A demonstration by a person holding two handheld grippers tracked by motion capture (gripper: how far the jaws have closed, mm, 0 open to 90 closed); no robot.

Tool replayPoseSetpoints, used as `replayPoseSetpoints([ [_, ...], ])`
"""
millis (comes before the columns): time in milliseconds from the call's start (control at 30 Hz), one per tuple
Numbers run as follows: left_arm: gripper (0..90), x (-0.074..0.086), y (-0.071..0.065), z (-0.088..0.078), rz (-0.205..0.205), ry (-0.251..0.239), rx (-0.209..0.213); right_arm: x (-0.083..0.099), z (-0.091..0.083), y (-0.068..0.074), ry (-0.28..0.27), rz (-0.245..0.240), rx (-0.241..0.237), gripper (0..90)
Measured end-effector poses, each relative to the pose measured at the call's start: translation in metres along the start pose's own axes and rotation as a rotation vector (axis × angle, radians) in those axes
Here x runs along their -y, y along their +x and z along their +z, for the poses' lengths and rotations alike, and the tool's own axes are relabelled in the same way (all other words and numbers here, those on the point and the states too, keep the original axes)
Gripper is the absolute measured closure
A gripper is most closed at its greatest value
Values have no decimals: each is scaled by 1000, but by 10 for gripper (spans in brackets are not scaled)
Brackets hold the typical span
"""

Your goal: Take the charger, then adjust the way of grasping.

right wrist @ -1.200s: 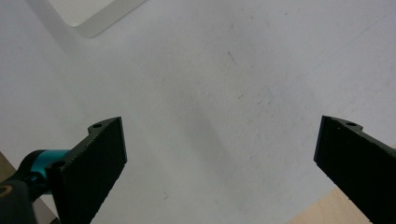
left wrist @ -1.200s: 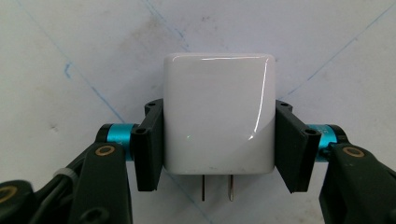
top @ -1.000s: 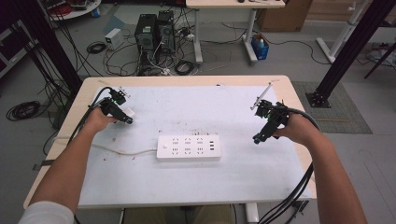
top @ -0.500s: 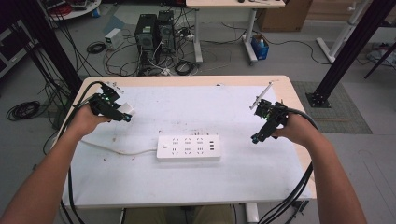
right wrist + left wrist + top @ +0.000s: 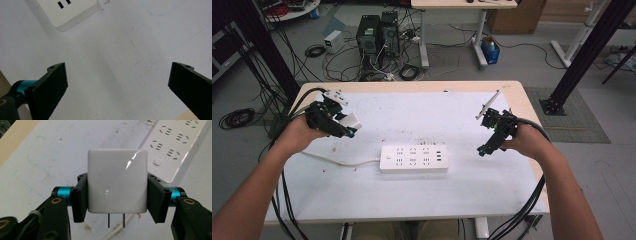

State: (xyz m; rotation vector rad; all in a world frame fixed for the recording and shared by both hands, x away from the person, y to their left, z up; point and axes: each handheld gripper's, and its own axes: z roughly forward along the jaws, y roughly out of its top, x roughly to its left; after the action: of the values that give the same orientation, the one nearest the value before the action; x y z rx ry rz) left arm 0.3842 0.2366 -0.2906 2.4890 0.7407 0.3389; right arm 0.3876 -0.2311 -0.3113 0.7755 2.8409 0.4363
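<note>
High view: your left claw [image 5: 343, 126] sits at about 9 o'clock on the tabletop [image 5: 422, 107], clamped on a white charger [image 5: 351, 120]. The power strip [image 5: 413, 158] lies flat near the centre toward 6 o'clock, sockets up, its cord [image 5: 339, 161] running off toward 9 o'clock. Your right claw [image 5: 486, 145] hangs at 3 o'clock, well apart from the strip, carrying nothing. Looks like the charger is held up off the surface so it can be swung over a socket, and the right side is parked clear of that path. Whether the charger clears the tabletop is hard to judge at this size.

Left gripper view: the charger [image 5: 117, 181] is pinched on 2 opposite flat sides, jaws shut squarely on it. Its 2 prongs [image 5: 116, 220] point back toward the camera, at 6 o'clock in frame, so you'll likely need to turn the wrist before they face the sockets. The strip [image 5: 175, 147] is at 1 o'clock, cut off by the frame edge; only some sockets and 1 button show. The charger's far face is hidden.

Right gripper view: jaws spread wide, nothing between them, bare tabletop [image 5: 120, 65] below. A corner of the strip [image 5: 67, 12] with 2 slots sits at 11 o'clock; the rest is cropped.
</note>
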Motion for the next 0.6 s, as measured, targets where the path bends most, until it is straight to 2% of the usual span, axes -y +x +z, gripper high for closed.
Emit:
replayPoseSetpoints([
  [200,427,-7,-13,-1,36,-7,22,-2,-1,4,-5,-11,2,17],
  [500,426,-14,-18,4,54,-2,64,-2,-3,8,-19,-12,8,17],
  [600,426,-20,-21,4,63,3,75,-4,-3,8,-26,-8,28,17],
])
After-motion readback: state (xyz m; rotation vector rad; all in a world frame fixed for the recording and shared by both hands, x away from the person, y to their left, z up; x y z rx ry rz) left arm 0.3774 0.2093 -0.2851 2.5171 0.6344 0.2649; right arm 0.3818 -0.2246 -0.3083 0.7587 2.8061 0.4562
